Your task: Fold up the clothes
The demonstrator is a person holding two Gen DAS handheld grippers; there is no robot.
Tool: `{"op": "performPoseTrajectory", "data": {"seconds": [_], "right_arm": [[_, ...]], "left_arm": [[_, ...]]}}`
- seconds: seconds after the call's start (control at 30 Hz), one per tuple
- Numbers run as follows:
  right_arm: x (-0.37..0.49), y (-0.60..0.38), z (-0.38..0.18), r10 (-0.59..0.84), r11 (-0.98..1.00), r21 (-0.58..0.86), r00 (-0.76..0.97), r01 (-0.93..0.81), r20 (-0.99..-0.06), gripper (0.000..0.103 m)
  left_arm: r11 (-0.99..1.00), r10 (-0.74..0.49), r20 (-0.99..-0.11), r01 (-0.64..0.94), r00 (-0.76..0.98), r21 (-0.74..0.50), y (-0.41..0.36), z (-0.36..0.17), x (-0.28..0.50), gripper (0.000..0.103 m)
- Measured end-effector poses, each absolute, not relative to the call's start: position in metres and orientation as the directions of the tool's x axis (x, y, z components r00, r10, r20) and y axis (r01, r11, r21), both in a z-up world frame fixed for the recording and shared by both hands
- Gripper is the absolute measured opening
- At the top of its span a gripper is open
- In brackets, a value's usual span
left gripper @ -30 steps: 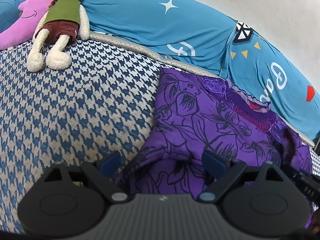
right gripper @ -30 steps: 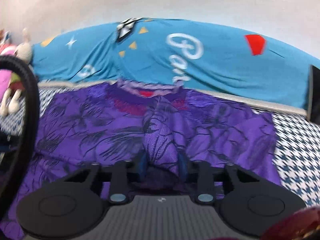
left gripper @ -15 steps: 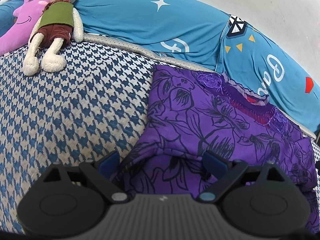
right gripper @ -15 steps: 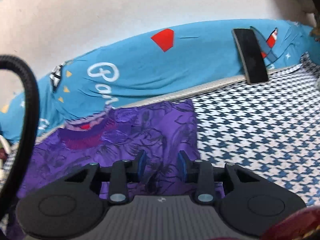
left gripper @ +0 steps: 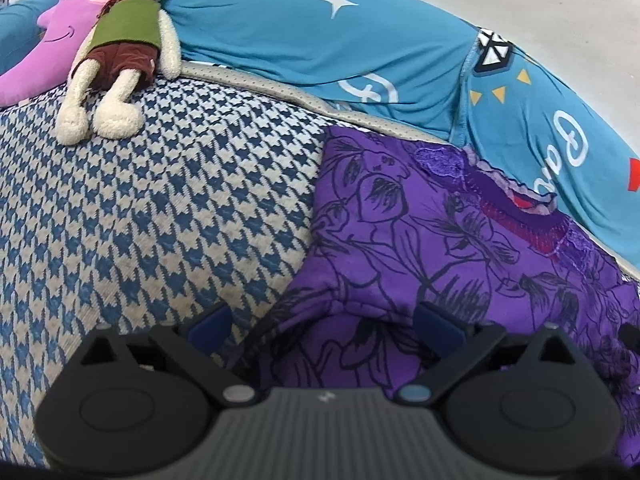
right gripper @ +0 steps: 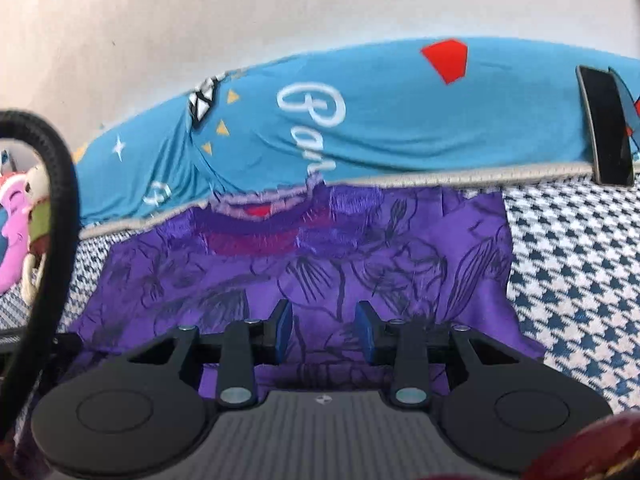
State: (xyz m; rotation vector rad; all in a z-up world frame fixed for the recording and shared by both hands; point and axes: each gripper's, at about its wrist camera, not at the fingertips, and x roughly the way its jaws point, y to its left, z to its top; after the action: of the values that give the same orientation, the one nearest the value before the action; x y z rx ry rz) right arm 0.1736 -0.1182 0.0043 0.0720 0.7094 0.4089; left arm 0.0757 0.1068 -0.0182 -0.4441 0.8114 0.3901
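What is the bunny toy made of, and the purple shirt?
The bunny toy looks like soft plush: its cream arms and legs are fuzzy. The purple shirt looks like thin, slightly shiny woven cloth, since it wrinkles easily, with lacy trim at the neck. Exact fabric can't be told.

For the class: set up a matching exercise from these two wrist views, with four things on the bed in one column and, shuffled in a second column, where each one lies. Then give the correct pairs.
Column one:
1. purple floral garment
2. stuffed rabbit
3. dark flat device
4. pink moon pillow

Column two:
A. propped against the blue bedding at the right end
B. spread on the houndstooth cover under both tools
C. lying face up beside the pink pillow
D. at the far left edge of the bed

Pairs: 1-B, 2-C, 3-A, 4-D
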Motion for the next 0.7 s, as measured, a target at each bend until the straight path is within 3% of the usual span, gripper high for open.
{"op": "performPoseTrajectory", "data": {"seconds": [0.13,0.5,0.7], "right_arm": [[0.176,-0.116,-0.013,0.322,0.938,0.147,0.635,-0.313,-0.702,0.038],[0.169,-0.114,-0.017,0.301,0.929,0.068,0.635,-0.364,-0.712,0.039],[0.159,-0.105,-0.016,0.291,0.91,0.009,0.621,-0.415,-0.728,0.054]], "left_arm": [[0.835,0.164,-0.795,-0.512,0.584,-0.203,0.111,-0.027,0.08,0.103],[0.871,0.256,-0.815,-0.49,0.52,-0.04,0.1,-0.039,0.084,0.103],[0.878,0.264,-0.816,-0.478,0.515,-0.018,0.099,-0.04,0.082,0.103]]}}
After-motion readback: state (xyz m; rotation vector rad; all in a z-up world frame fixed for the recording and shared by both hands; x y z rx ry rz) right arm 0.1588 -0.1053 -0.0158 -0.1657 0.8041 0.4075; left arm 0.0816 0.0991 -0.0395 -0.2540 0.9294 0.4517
